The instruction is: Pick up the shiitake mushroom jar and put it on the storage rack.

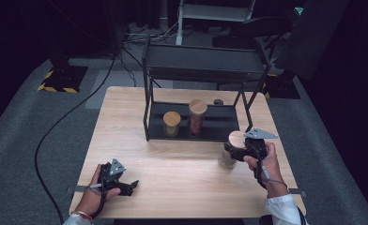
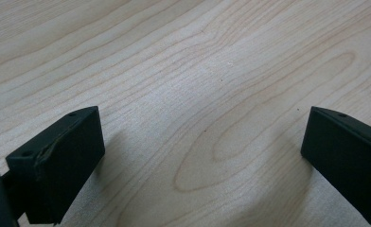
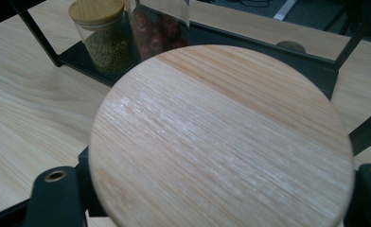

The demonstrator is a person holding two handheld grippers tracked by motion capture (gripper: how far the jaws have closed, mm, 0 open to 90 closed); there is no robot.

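Observation:
A glass jar with a round wooden lid stands at the right front of the black rack. My right gripper is shut on it just under the lid. In the right gripper view the lid fills the space between the two black jaws. My left gripper rests low over the table's front left, jaws wide apart. In the left gripper view its fingers frame bare wood, with nothing between them.
On the rack's lower tray stand a short jar of green beans and a taller jar of red pieces, both with wooden lids. A small dark round thing lies behind the tray. The rack's upper shelf overhangs them.

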